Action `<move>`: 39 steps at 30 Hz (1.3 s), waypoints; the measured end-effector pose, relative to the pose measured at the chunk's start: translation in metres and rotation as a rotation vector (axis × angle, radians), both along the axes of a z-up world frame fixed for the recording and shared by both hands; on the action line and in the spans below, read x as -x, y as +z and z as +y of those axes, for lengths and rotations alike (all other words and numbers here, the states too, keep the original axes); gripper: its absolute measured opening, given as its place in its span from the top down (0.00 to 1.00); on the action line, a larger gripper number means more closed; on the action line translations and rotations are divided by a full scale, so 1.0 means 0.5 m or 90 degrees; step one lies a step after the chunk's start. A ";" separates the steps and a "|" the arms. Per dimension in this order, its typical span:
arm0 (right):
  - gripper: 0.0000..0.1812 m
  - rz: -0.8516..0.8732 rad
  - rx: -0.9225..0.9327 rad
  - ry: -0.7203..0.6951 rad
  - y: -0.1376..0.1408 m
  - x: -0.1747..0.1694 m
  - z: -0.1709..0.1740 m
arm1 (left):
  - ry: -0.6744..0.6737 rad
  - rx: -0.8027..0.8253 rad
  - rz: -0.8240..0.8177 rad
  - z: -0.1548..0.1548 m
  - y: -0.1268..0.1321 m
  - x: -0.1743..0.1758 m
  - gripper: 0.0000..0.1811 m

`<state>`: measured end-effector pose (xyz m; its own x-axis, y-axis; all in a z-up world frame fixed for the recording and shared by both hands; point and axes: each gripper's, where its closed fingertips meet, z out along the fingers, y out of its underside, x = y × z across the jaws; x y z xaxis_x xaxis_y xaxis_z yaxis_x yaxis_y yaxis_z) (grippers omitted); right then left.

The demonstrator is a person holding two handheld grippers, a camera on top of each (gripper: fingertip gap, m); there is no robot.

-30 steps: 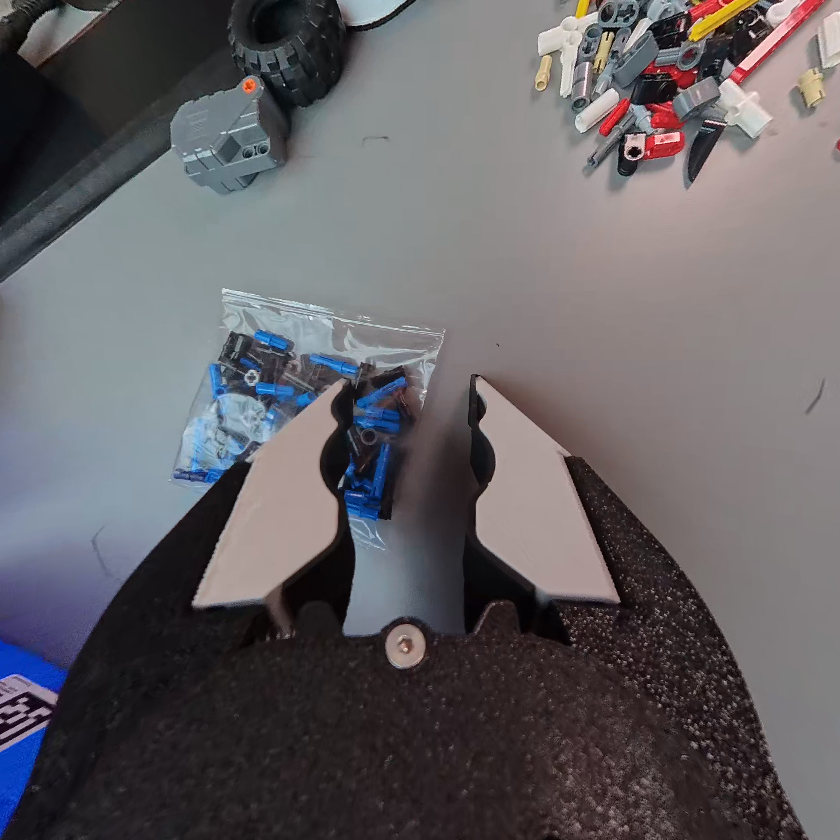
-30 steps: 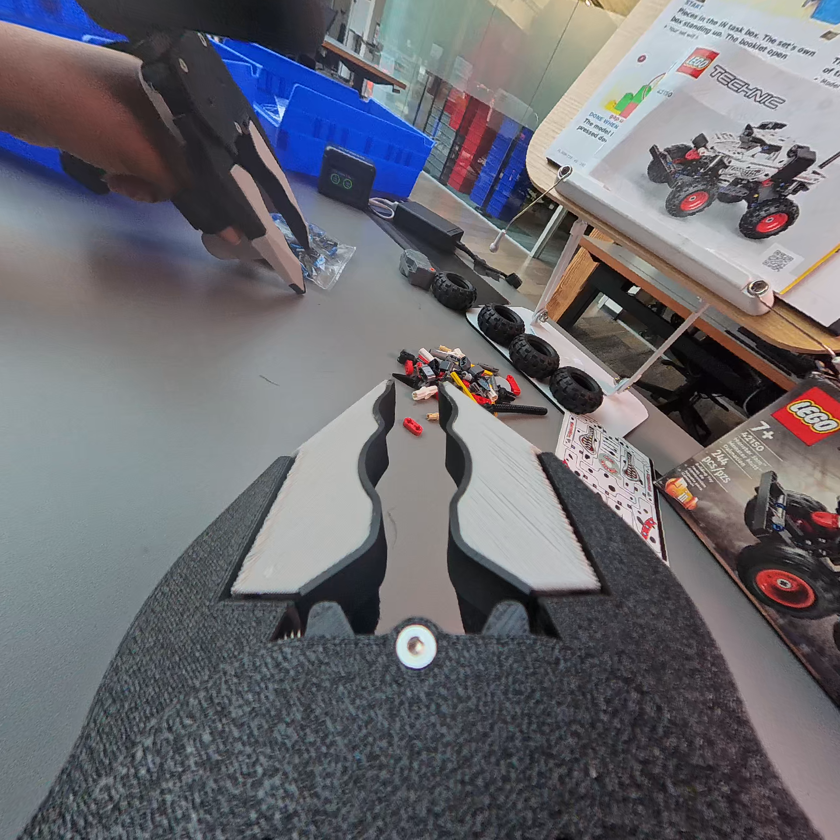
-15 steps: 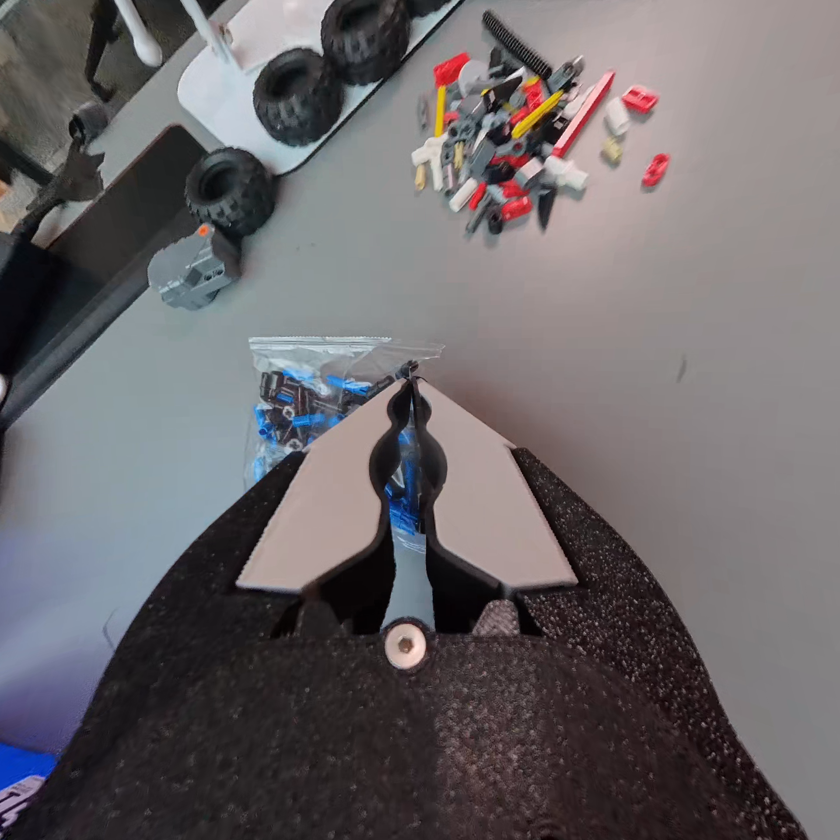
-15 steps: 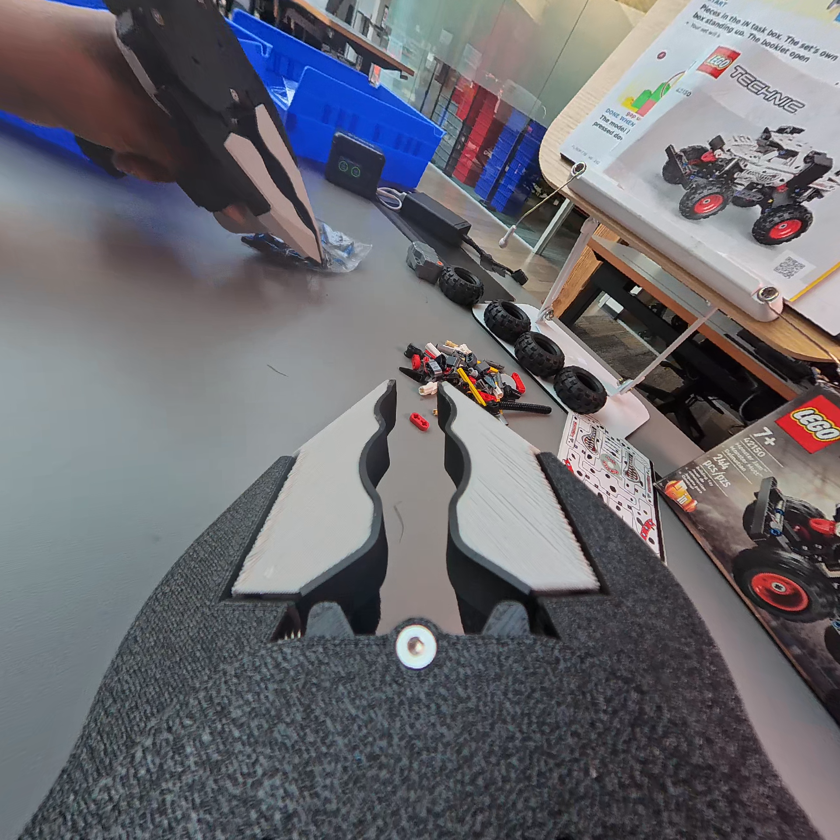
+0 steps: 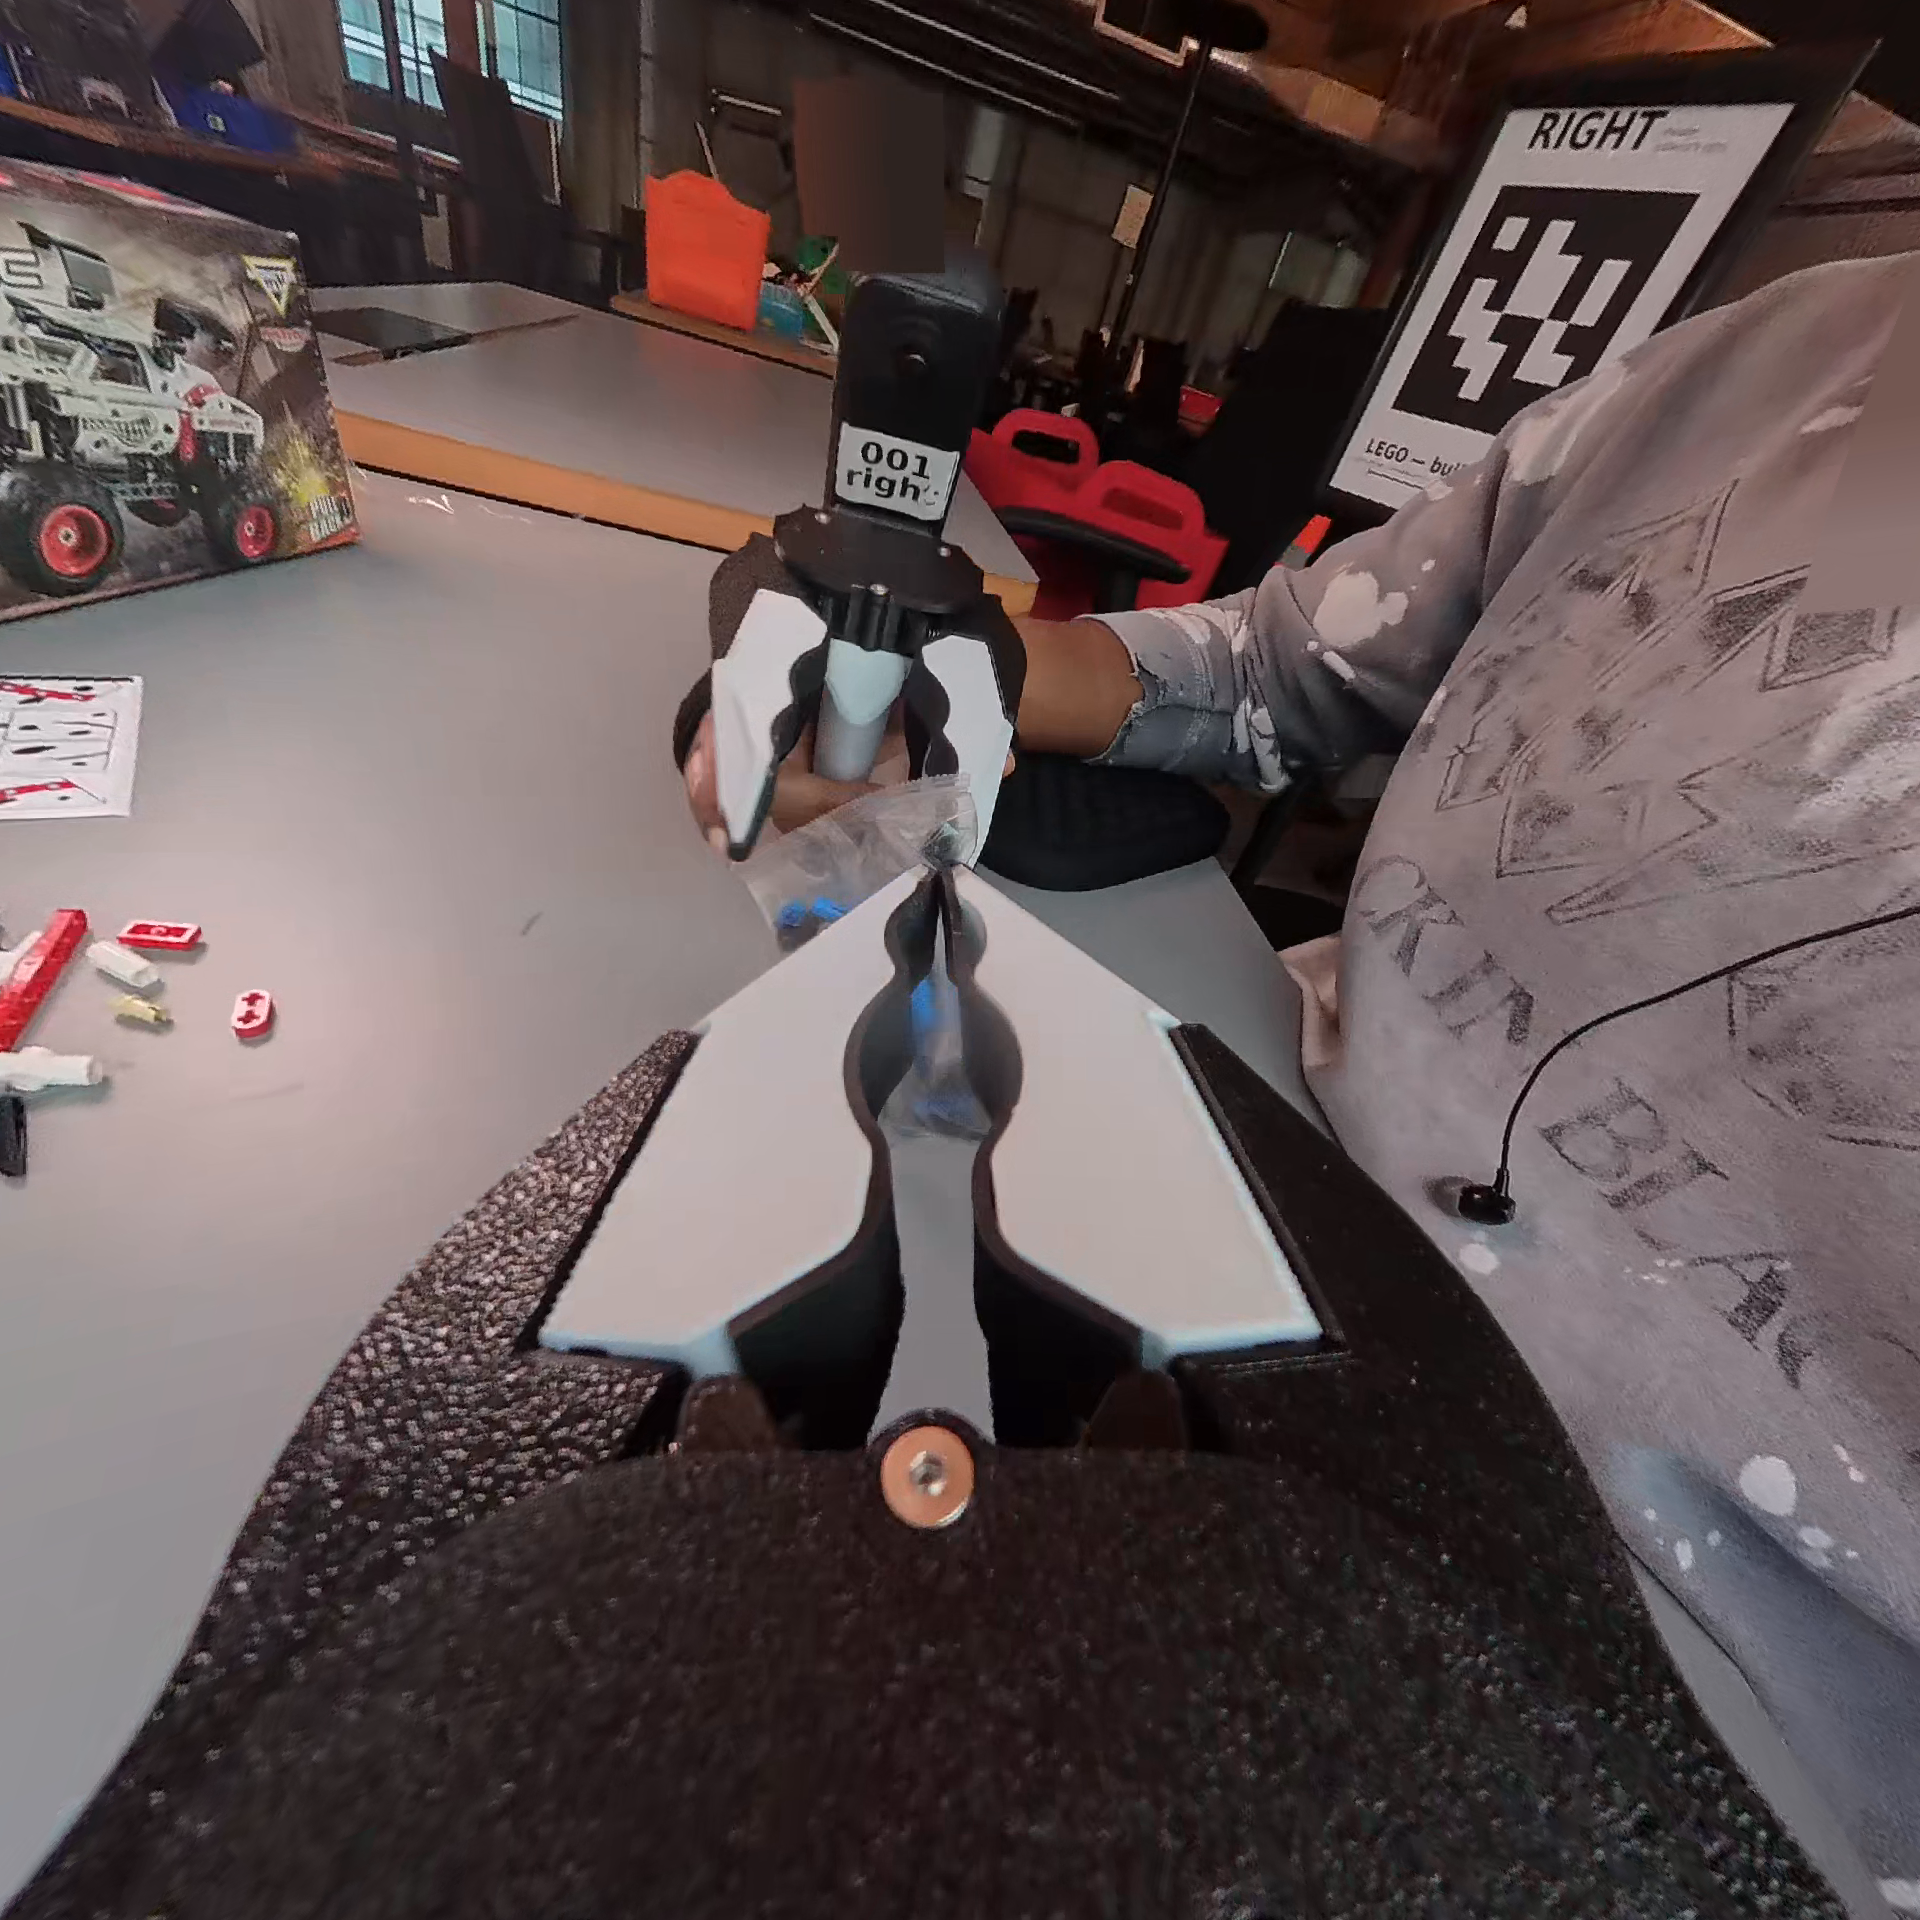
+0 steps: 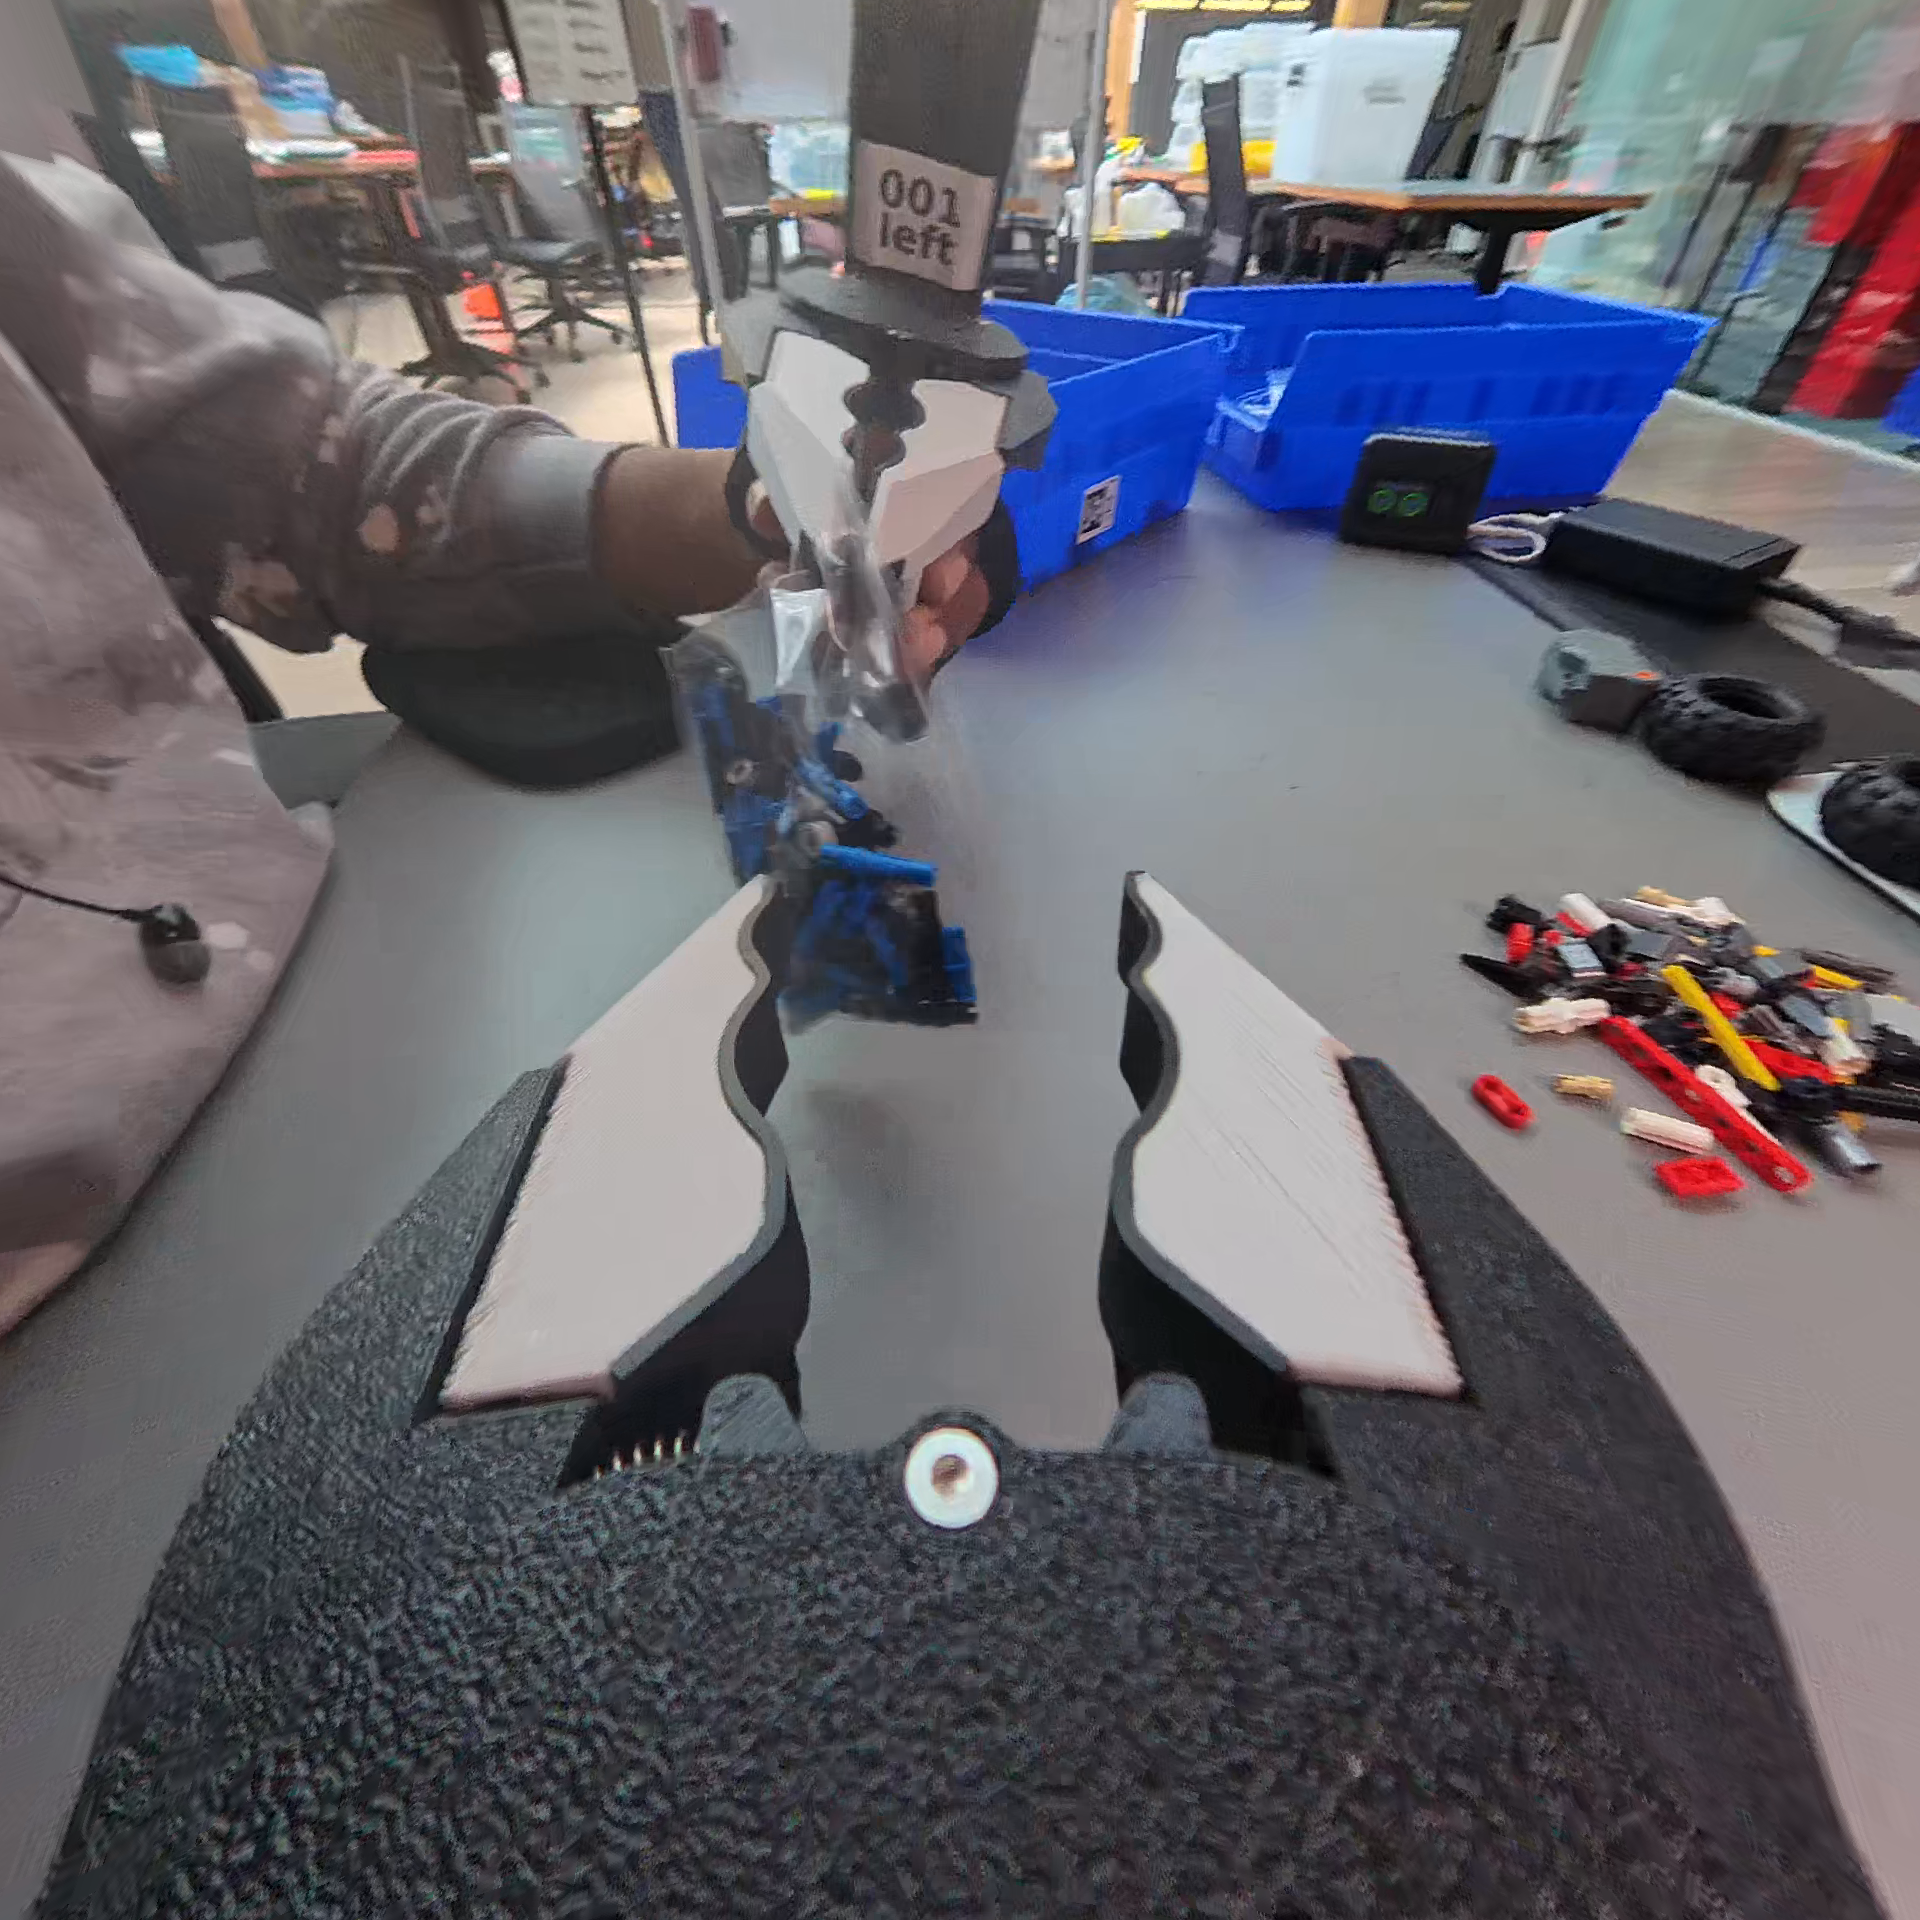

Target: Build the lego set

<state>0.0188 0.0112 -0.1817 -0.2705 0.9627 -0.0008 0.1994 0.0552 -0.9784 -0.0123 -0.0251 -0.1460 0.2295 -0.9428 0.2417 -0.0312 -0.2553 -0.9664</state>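
Note:
A clear plastic bag of blue and black pins (image 6: 831,831) hangs above the grey table (image 6: 1299,727). My left gripper (image 5: 940,883) is shut on the bag's top edge and also shows in the right wrist view (image 6: 857,577). My right gripper (image 6: 951,888) is open and empty, facing the left one. The bag's lower end hangs just ahead of its left finger. In the left wrist view the right gripper (image 5: 862,836) stands open right behind the bag (image 5: 831,862).
A pile of loose pieces (image 6: 1714,1029) lies to the right. Black tyres (image 6: 1730,727), a grey motor block (image 6: 1595,675), blue bins (image 6: 1434,395) and a power adapter (image 6: 1662,556) stand farther back. The set's box (image 5: 145,395) and a sticker sheet (image 5: 62,743) are at the table's far side. The person's torso (image 5: 1662,831) is close. The grey motor block (image 6: 1595,675) is about equally far from each gripper, around 35 cm.
My left gripper shut on the bag, lifted it off the table and swung it toward the right gripper. My right gripper opened wide and turned to face the bag.

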 end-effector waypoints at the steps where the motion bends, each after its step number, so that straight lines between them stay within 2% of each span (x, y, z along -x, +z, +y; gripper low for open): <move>1: 0.73 -0.015 -0.002 0.032 -0.006 -0.002 -0.020 | -0.005 0.009 0.001 -0.004 -0.011 0.003 1.00; 4: 0.91 -0.045 0.000 0.032 -0.019 0.003 -0.025 | -0.010 0.032 -0.011 -0.007 -0.011 0.014 1.00; 6: 1.00 -0.045 0.002 0.034 -0.019 -0.002 -0.021 | 0.000 0.035 0.002 -0.002 -0.017 0.019 1.00; 12: 1.00 -0.068 -0.023 0.004 -0.032 -0.007 -0.002 | 0.020 0.034 0.019 0.002 -0.021 0.030 1.00; 13: 0.97 -0.064 -0.029 -0.009 -0.031 -0.005 0.004 | 0.016 0.025 0.021 -0.001 -0.020 0.029 1.00; 16: 0.70 -0.094 -0.002 -0.004 -0.042 -0.003 0.006 | -0.013 0.009 0.009 -0.019 -0.010 0.017 1.00; 17: 0.67 -0.119 0.007 0.016 -0.052 -0.004 -0.003 | -0.022 0.004 0.006 -0.024 -0.009 0.012 1.00; 18: 0.68 -0.143 0.006 0.036 -0.063 -0.003 -0.014 | -0.032 -0.003 0.004 -0.029 -0.008 0.007 1.00; 19: 0.73 -0.164 -0.005 0.051 -0.073 -0.001 -0.023 | -0.038 -0.008 0.004 -0.032 -0.007 0.004 1.00; 20: 0.87 -0.174 -0.018 0.065 -0.080 -0.001 -0.032 | -0.042 -0.008 0.004 -0.034 -0.007 0.003 1.00; 21: 0.98 -0.168 -0.026 0.081 -0.078 -0.003 -0.040 | -0.044 -0.005 0.004 -0.035 -0.006 0.004 1.00; 22: 1.00 -0.154 -0.024 0.088 -0.070 -0.007 -0.044 | -0.036 0.000 0.005 -0.032 -0.005 0.008 1.00; 25: 1.00 -0.106 0.037 0.099 -0.027 -0.026 -0.037 | 0.019 0.017 0.012 -0.007 -0.004 0.031 0.96; 27: 1.00 -0.067 0.077 0.106 0.009 -0.036 -0.035 | 0.027 0.030 -0.009 -0.002 0.005 0.039 0.85; 29: 1.00 -0.039 0.100 0.120 0.037 -0.043 -0.041 | 0.000 0.055 -0.019 -0.012 0.006 0.032 0.74; 30: 1.00 -0.045 0.099 0.116 0.037 -0.042 -0.042 | -0.015 0.068 -0.014 -0.018 0.001 0.024 0.70; 33: 1.00 -0.119 0.043 0.082 -0.013 -0.030 -0.037 | -0.061 0.075 0.061 -0.045 -0.043 -0.013 0.60; 36: 1.00 -0.139 0.087 0.077 -0.014 -0.024 -0.040 | -0.111 0.093 0.106 -0.078 -0.068 -0.049 0.60; 39: 1.00 -0.175 0.064 0.043 -0.033 -0.021 -0.026 | -0.125 0.111 0.081 -0.088 -0.053 -0.063 0.61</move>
<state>0.0295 -0.0019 -0.1981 -0.3104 0.9340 -0.1771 0.4565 -0.0170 -0.8896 0.0193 -0.0690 -0.1725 0.0859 -0.9186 0.3856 -0.2147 -0.3950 -0.8932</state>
